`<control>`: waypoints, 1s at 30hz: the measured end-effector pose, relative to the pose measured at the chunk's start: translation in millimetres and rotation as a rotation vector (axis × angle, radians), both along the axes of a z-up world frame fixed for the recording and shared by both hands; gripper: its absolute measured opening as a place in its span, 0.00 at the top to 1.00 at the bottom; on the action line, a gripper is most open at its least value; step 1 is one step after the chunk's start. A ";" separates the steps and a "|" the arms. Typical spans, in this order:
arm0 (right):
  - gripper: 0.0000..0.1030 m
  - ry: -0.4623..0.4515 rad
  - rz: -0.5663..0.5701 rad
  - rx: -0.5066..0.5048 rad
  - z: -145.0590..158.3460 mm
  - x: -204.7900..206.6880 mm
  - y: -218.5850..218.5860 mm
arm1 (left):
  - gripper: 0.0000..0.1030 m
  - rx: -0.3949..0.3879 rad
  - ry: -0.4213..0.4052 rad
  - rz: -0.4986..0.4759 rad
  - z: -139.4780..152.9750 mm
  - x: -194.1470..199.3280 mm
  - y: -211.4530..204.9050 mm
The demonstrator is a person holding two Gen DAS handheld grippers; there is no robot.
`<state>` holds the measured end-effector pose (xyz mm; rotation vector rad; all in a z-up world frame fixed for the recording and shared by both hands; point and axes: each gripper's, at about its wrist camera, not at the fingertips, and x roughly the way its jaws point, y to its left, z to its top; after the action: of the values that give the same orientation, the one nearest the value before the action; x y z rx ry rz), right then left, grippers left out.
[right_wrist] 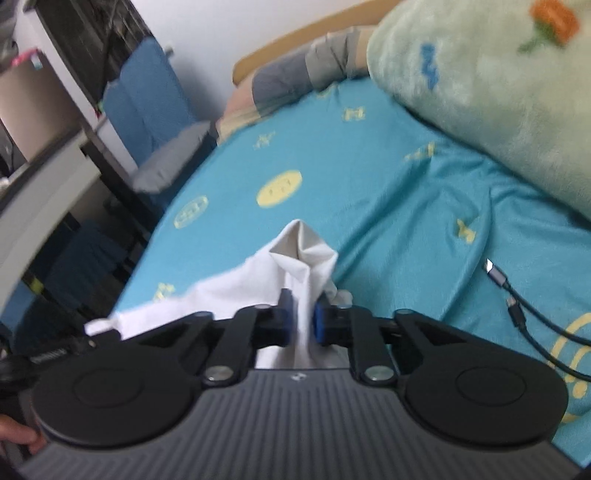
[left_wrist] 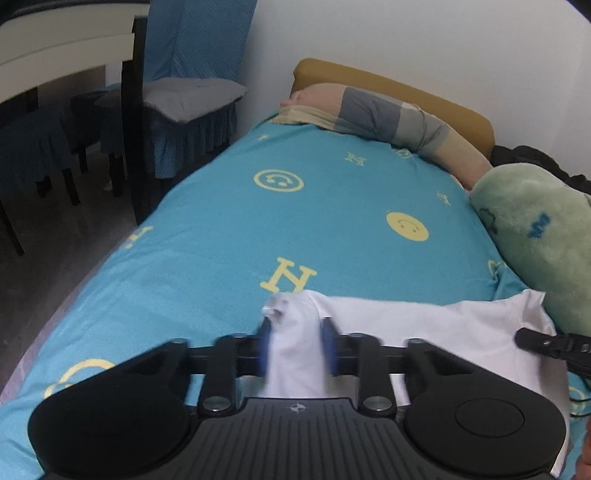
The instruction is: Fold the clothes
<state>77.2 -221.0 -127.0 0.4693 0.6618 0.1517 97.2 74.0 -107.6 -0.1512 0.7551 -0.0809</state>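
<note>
A bed (left_wrist: 229, 229) with a turquoise sheet printed in yellow smiley faces and letters fills the room's middle. At its far end stands an ochre headboard (left_wrist: 388, 85) against a plain white wall (left_wrist: 406, 33). Left of the bed is a chair (left_wrist: 184, 107) in a blue cover with a grey cushion, beside a dark-legged table (left_wrist: 66, 48). The floor (left_wrist: 55, 266) left of the bed is dark grey.
</note>
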 end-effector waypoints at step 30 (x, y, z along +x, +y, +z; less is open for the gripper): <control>0.25 0.053 -0.008 0.361 45.3 -89.4 27.1 | 0.21 -0.540 0.275 -0.062 31.9 -93.9 18.3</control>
<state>-12.2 -193.9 -81.7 0.8250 0.6865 0.2535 3.3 92.3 -75.7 -0.6632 0.9995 -0.3280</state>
